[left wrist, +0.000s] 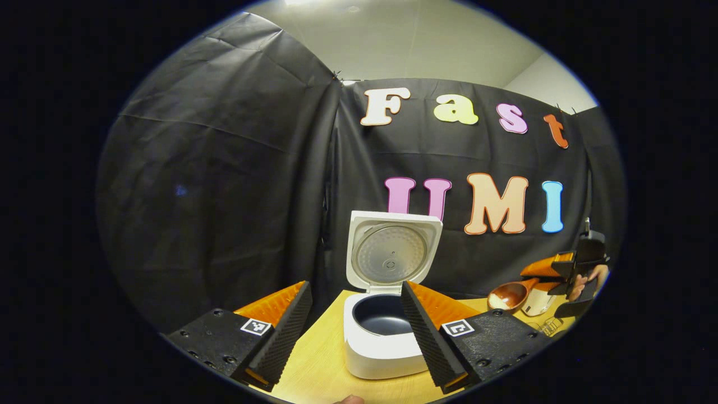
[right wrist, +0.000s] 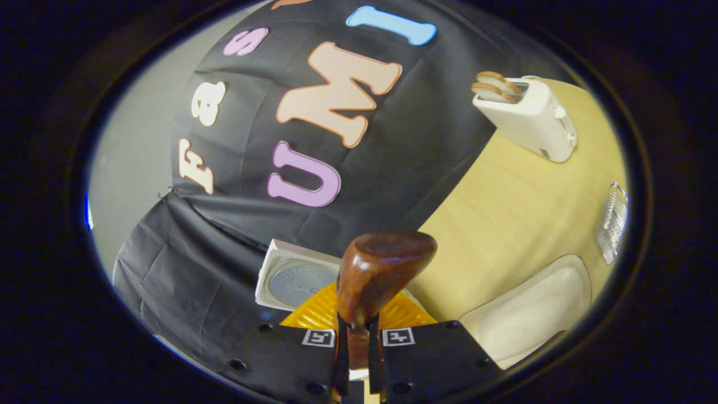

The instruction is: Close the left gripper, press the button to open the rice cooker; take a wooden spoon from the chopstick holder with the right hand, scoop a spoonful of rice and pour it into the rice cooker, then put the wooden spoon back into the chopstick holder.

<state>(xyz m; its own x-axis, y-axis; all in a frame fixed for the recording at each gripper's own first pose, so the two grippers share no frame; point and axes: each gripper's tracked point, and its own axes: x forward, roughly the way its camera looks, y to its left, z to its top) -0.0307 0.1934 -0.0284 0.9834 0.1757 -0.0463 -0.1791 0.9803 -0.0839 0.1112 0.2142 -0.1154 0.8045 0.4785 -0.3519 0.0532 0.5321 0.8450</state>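
Pale wood makes up the table, on which the white rice cooker stands with its lid swung fully up and its dark inner pot bare. No brand or readable writing shows on the cooker; the square coded markers on the grippers carry patterns, not words. In the left gripper view, the left gripper hangs just before the cooker with its fingers spread wide apart, one to each side of the pot. Well off to the cooker's right, the right gripper and the hand holding it carry the wooden spoon, rice in its bowl. The right gripper view adds things from its tilted angle: the right gripper clamped tight on the spoon's handle, the cooker lid beyond it, a white toaster with two slices in it far across the table, a wire chopstick holder, and a container of rice close beside the spoon.
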